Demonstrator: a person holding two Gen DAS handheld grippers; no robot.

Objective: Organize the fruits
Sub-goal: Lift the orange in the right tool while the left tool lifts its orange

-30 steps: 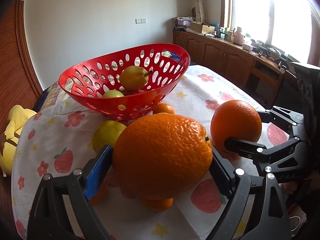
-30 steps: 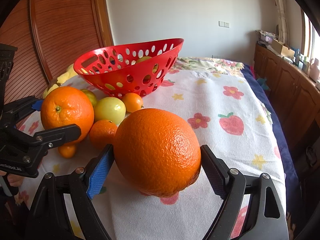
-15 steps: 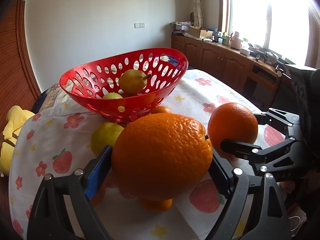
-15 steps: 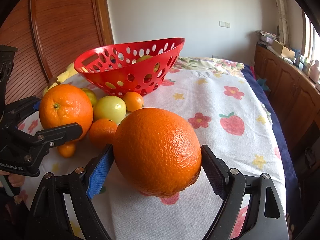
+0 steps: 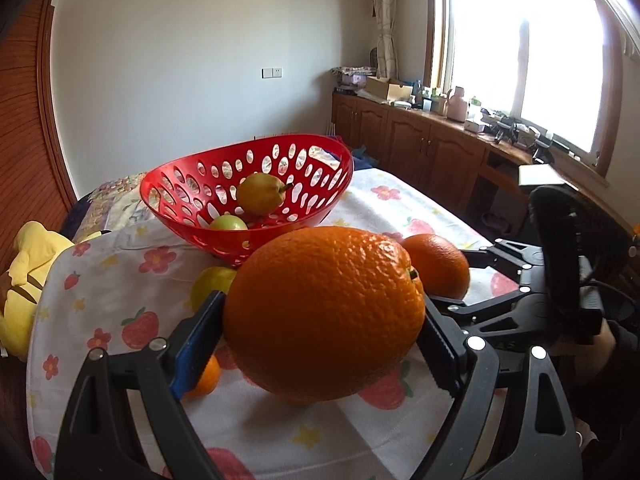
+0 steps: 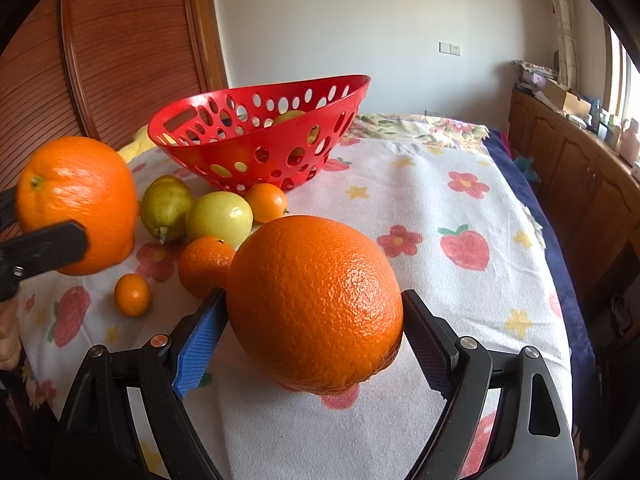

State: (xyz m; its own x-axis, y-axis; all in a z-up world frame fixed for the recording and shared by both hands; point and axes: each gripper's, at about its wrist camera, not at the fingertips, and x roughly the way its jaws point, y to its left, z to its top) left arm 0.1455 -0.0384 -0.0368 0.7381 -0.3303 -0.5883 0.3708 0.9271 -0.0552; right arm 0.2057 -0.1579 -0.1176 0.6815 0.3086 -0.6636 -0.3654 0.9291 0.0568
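Left wrist: orange (image 5: 324, 312) long axis crosswise between jaws, stem right.

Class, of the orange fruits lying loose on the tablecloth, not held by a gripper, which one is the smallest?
The tiny orange fruit lying alone nearest the left gripper's orange; the mandarin and the one by the basket are clearly bigger.

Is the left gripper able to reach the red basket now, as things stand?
Probably yes. The left gripper, shut on an orange, is raised, and the red basket sits ahead with its open top unobstructed. The loose fruit lies lower, on the cloth.
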